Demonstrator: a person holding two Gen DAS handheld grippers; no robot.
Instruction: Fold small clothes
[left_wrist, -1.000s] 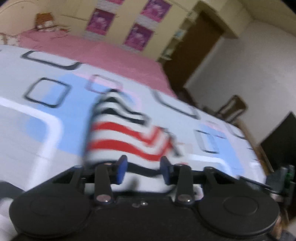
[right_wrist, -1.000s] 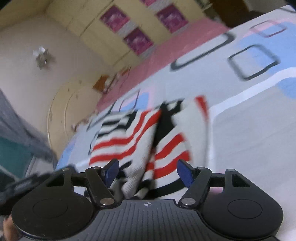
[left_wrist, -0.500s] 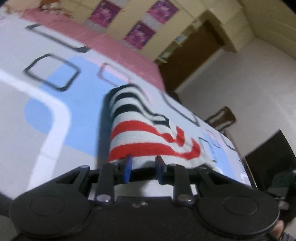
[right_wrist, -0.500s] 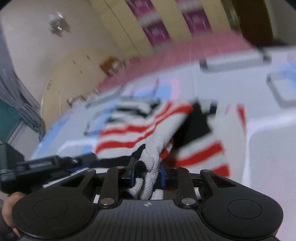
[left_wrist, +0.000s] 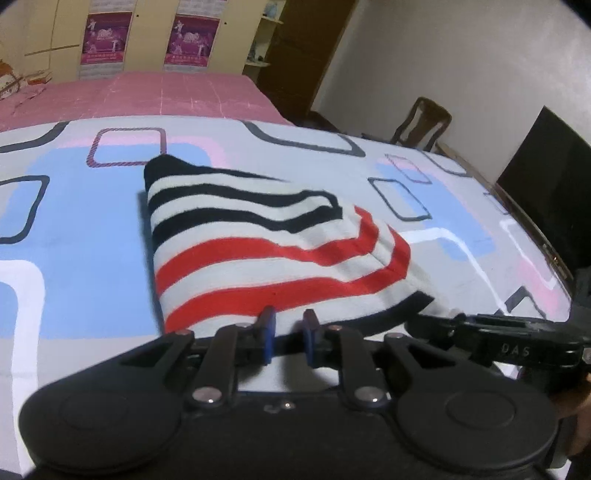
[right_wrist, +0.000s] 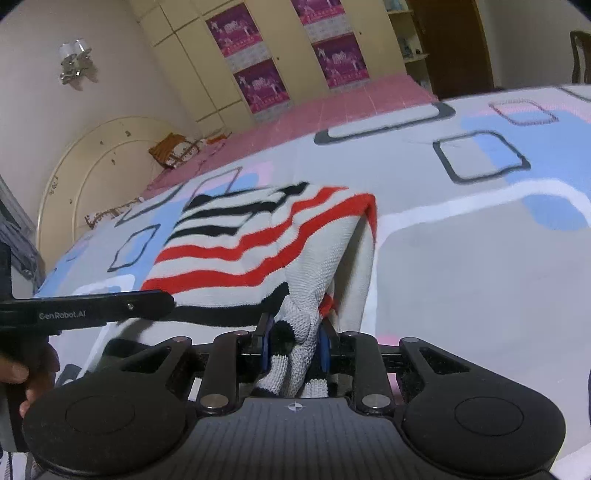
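A small knit garment (left_wrist: 266, 243) with black and red stripes on white lies on the patterned bed sheet (left_wrist: 74, 229). My left gripper (left_wrist: 289, 341) sits at its near hem, jaws nearly closed around the edge. In the right wrist view the same garment (right_wrist: 258, 236) has its right near corner lifted, and my right gripper (right_wrist: 293, 345) is shut on that bunched knit corner. The left gripper's body (right_wrist: 88, 310) shows at the left of the right wrist view, and the right gripper's body (left_wrist: 517, 343) shows at the right of the left wrist view.
A pink bedspread (left_wrist: 129, 96) covers the far half of the bed. Yellow wardrobes with purple posters (right_wrist: 258, 85) stand behind. A wooden chair (left_wrist: 421, 125) and a dark screen (left_wrist: 546, 184) are at the right. A curved headboard (right_wrist: 96, 166) is at the left.
Both grippers went from open to closed on the garment's near edge. The garment has been pulled flatter and the right corner is lifted in the right gripper.
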